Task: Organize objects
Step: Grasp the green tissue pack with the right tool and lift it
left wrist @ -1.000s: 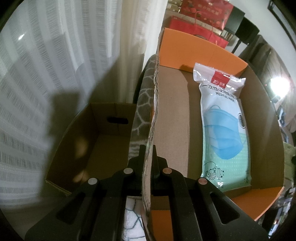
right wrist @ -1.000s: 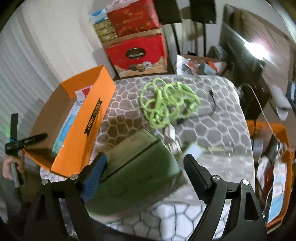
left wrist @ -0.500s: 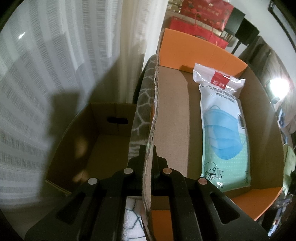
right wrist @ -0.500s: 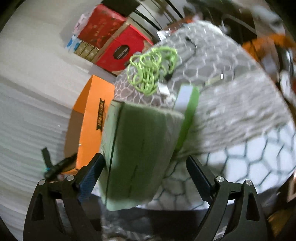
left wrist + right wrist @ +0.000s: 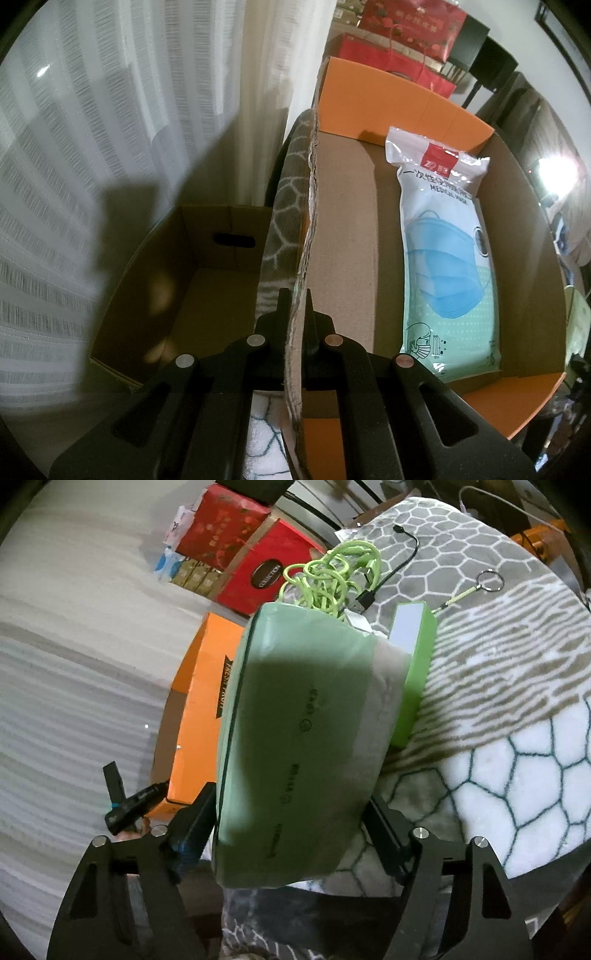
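Pinching the orange box wall, the left tongs steadied it; the right tongs clamped a green pack above the bench. Carrying it level over the rim beside the mask packet seemed wise.

Close wrist views, shared orange box.

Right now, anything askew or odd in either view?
Only the green pack: it sits tilted between the right tool's fingers, off the blanket. Left tool is clamped on the orange box's wall; the mask packet lies flat inside.
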Demonstrator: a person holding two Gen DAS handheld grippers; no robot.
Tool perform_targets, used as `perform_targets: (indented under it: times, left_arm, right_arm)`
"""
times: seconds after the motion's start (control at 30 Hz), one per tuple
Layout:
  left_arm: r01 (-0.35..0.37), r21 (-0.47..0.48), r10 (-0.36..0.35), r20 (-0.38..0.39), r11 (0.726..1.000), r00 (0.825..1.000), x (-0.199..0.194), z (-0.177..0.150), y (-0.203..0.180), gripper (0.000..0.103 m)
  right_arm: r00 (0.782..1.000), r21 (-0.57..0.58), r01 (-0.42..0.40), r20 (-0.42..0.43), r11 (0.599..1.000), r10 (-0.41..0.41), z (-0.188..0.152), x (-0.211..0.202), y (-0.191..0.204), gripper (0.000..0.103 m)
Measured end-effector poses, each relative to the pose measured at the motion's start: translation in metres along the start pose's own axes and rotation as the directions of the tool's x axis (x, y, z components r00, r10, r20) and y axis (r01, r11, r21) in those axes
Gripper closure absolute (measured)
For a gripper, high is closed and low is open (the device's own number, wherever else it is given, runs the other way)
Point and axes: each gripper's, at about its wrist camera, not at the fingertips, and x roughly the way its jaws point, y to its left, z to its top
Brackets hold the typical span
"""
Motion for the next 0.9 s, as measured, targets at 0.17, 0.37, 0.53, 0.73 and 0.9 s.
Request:
perform_targets:
  times: [0.17,0.37,0.53,0.73,0.9]
  left_arm:
    - [0.002,-0.004,-0.002,0.001,1.0,1.0,0.0,0.0,0.0,0.1]
    - [0.004,0.001,-0.004,0.001,1.0,1.0,-0.001,0.0,-0.001,0.1]
    - [0.009,-0.003,-0.009,0.002,1.0,1.0,-0.001,-0.001,0.001,0.1]
    - [0.014,-0.004,-0.014,0.002,1.0,1.0,-0.001,0.0,0.002,0.1]
    - [0.016,-0.008,-0.016,0.002,1.0,1.0,-0.001,-0.001,0.003,0.1]
  right_arm:
    - [1.0,-0.032,0.005,0.001,0.999,-0.005,0.004,-0.007,0.008,0.03]
    - [1.0,-0.057,-0.03,-0.002,0.998,0.03,0.015,-0.018,0.02,0.032]
    - [0.997,-0.021,-0.076,0.008,0.997,0.076,0.027,-0.029,0.02,0.033]
    - [0.995,-0.055,-0.088,0.045,0.995,0.091,0.049,-0.047,0.046,0.033]
    - [0.992,-0.1,-0.113,0.047,0.989,0.118,0.066,-0.047,0.079,0.033]
